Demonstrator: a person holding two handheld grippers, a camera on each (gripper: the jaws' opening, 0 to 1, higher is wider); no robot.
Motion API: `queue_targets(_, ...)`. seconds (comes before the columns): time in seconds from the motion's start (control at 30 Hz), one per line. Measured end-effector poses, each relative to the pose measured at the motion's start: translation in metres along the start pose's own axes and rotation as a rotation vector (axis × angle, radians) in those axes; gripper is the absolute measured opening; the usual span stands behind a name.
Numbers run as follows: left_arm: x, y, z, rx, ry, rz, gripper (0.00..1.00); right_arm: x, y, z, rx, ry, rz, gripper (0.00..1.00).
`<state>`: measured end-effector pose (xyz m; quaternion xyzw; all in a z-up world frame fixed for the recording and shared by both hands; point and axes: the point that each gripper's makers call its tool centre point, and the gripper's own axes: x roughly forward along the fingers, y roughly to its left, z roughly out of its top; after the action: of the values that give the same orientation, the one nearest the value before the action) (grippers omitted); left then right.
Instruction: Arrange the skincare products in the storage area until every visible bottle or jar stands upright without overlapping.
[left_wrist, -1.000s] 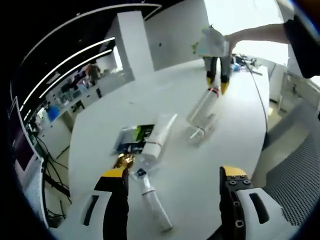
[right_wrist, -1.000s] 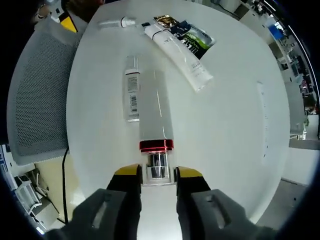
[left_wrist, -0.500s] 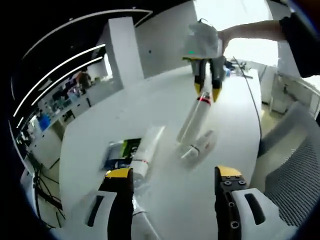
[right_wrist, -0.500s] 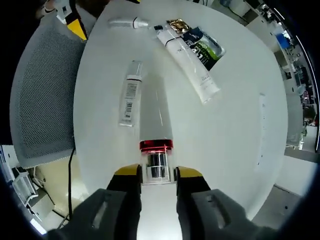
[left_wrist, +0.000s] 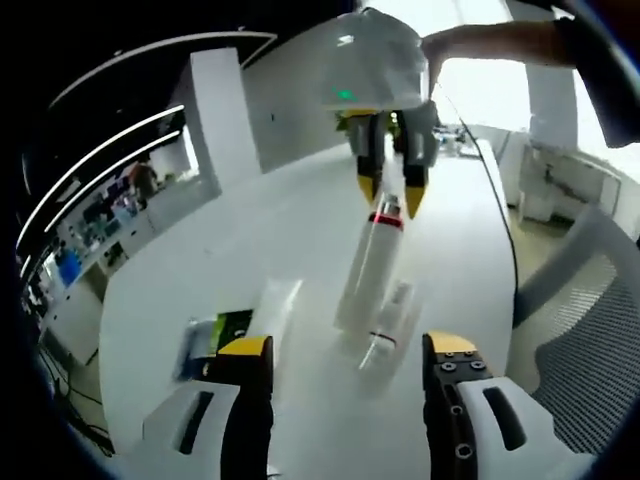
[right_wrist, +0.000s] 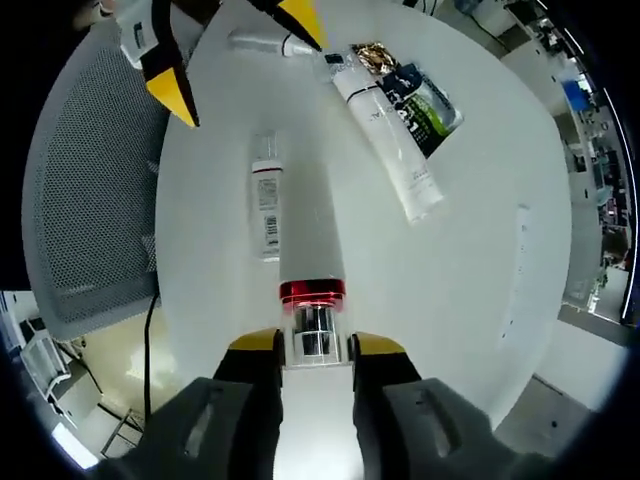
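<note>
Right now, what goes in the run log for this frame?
right gripper: shut on red-banded bottle, tilted above table | left gripper: open, holding nothing | small bottle, white tube: lying flat

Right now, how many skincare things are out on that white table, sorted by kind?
Clear bottles: 2, the red-banded bottle in the right gripper and the small barcode bottle.
Tubes: 2, the big white tube and the small tube.
Sachets: 2, green and gold.
Total: 6.
</note>
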<state>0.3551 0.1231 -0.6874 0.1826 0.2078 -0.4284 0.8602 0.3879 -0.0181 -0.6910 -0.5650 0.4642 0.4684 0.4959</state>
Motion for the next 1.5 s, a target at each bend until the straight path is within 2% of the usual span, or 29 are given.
queue_targets(0.23,0.014,-0.003,0.005,0.044,-0.009,-0.026,0.55,-0.006,0.0,0.008,-0.032,0.033,-0.014,0.25)
queue_targets(0.27,0.017,-0.003,0.007,0.067,-0.021,-0.028,0.54,-0.008,0.0,0.009,-0.038,0.036,-0.015,0.25)
queue_targets(0.3,0.021,-0.001,0.012,0.126,-0.048,-0.021,0.53,-0.009,0.0,0.01,-0.038,0.037,-0.014,0.25)
queue_targets(0.33,0.024,-0.001,0.012,0.154,-0.047,-0.021,0.51,-0.01,0.0,0.012,-0.038,0.039,-0.012,0.25)
queue_targets(0.5,0.04,-0.007,0.02,0.118,-0.048,-0.05,0.51,-0.016,0.0,0.022,-0.07,0.058,-0.027,0.25)
queue_targets(0.73,0.051,-0.014,0.032,0.166,-0.08,-0.086,0.47,-0.02,-0.001,0.029,-0.091,0.066,-0.034,0.25)
queue_targets(0.93,0.067,-0.023,0.034,0.222,-0.093,-0.13,0.41,-0.024,0.001,0.034,-0.099,0.079,-0.041,0.25)
queue_targets(1.1,0.077,-0.027,0.036,0.217,-0.094,-0.148,0.39,-0.027,0.003,0.041,-0.109,0.081,-0.037,0.25)
queue_targets(1.23,0.08,-0.031,0.04,0.212,-0.103,-0.161,0.38,-0.028,0.004,0.044,-0.11,0.08,-0.034,0.25)
queue_targets(1.37,0.082,-0.034,0.043,0.21,-0.12,-0.174,0.3,-0.03,0.005,0.048,-0.114,0.077,-0.03,0.25)
queue_targets(1.5,0.084,-0.037,0.047,0.202,-0.137,-0.191,0.3,-0.032,0.006,0.048,-0.131,0.092,-0.027,0.25)
